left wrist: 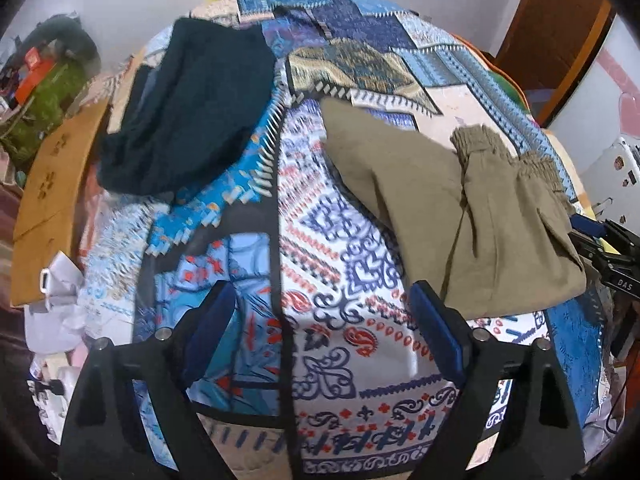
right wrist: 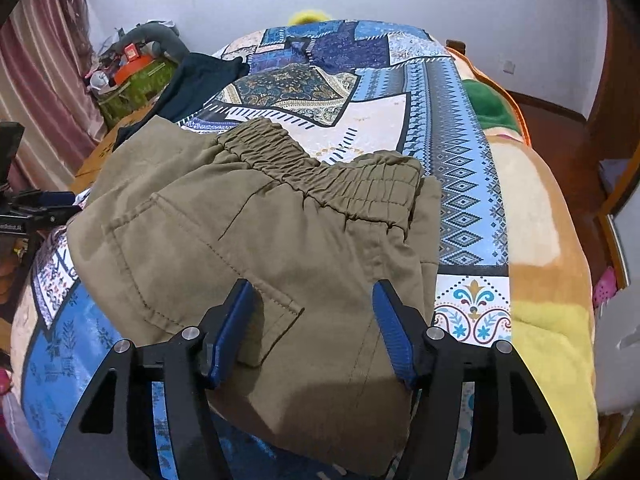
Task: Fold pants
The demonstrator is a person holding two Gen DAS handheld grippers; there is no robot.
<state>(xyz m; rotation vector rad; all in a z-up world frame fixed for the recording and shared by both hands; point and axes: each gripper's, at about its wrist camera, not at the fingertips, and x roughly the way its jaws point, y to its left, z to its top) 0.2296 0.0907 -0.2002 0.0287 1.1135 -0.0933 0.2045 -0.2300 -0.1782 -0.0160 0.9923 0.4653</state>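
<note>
Khaki pants (right wrist: 256, 236) lie folded into a compact bundle on the patchwork bedspread (right wrist: 460, 128), elastic waistband (right wrist: 320, 176) on the far side of the bundle, rear pocket (right wrist: 192, 264) facing up. The right gripper (right wrist: 312, 328) hangs just above the near part of the pants, blue pads (right wrist: 394, 328) spread to either side of the cloth with nothing pinched between them, so it stands released. Whether the pads brush the fabric, I cannot tell.

Over to the left wrist view: the left gripper (left wrist: 320, 336) is beside the pants (left wrist: 460, 216), off their left edge, above bare bedspread (left wrist: 340, 240). Its jaws are wide apart and empty.

Beyond the pants, toward the far left of the bed, lies a dark teal garment (left wrist: 192, 112), well apart from them. An orange-and-yellow blanket (right wrist: 552, 280) runs along the bed's right side, beyond the pants.
</note>
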